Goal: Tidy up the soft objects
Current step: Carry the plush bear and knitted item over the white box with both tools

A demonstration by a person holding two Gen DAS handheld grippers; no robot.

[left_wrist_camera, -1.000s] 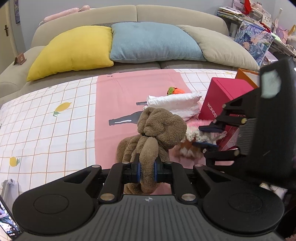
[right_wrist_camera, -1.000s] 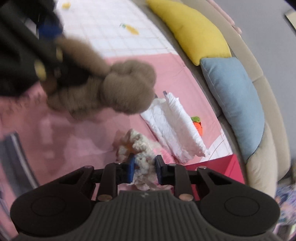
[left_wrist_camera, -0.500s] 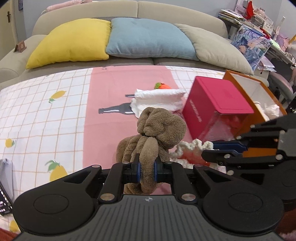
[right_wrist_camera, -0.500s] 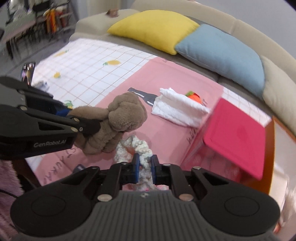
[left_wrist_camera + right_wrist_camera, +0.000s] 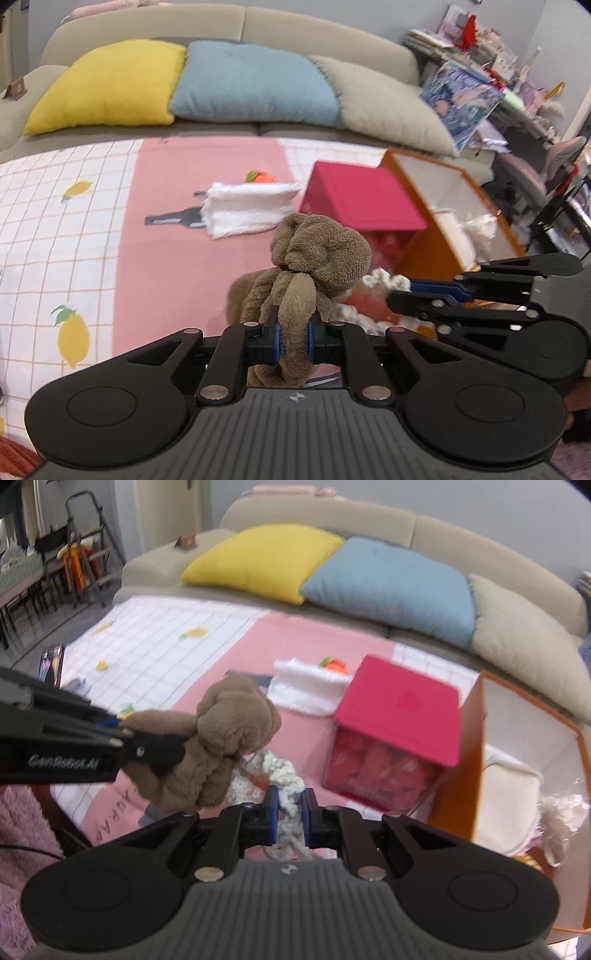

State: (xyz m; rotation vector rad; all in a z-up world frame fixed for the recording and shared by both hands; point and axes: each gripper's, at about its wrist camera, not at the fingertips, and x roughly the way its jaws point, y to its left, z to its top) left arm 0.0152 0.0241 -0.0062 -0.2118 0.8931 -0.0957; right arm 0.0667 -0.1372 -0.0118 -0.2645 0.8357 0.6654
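Left gripper (image 5: 294, 341) clamped narrow on a brown plush toy (image 5: 314, 258); blue pads pinch a limb of it, the rest bulges up above the fingers at frame centre. In the right wrist view the same plush (image 5: 221, 738) sits left of centre, held off the blanket by the left gripper (image 5: 122, 738) coming in from the left edge.

Right gripper (image 5: 289, 818) clamped narrow on a cream knitted toy (image 5: 280, 775) with orange bits, low centre of its frame, just beside and partly behind the plush. From the left wrist view the right gripper (image 5: 410, 291) enters from the right edge, knitted toy (image 5: 373, 295) at its tips, lower right of the plush.

Pink blanket (image 5: 207, 236) underneath. Folded white towel (image 5: 247, 210) lies on it mid-frame, small orange toy (image 5: 260, 177) just behind it. Red lidded box (image 5: 358, 201) right of the towel, orange box (image 5: 436, 254) touching its right side, open top tilted toward the camera, pale soft items inside. Yellow cushion (image 5: 107, 86), blue cushion (image 5: 255, 85), beige cushion (image 5: 384, 107) in a row along the sofa at top.
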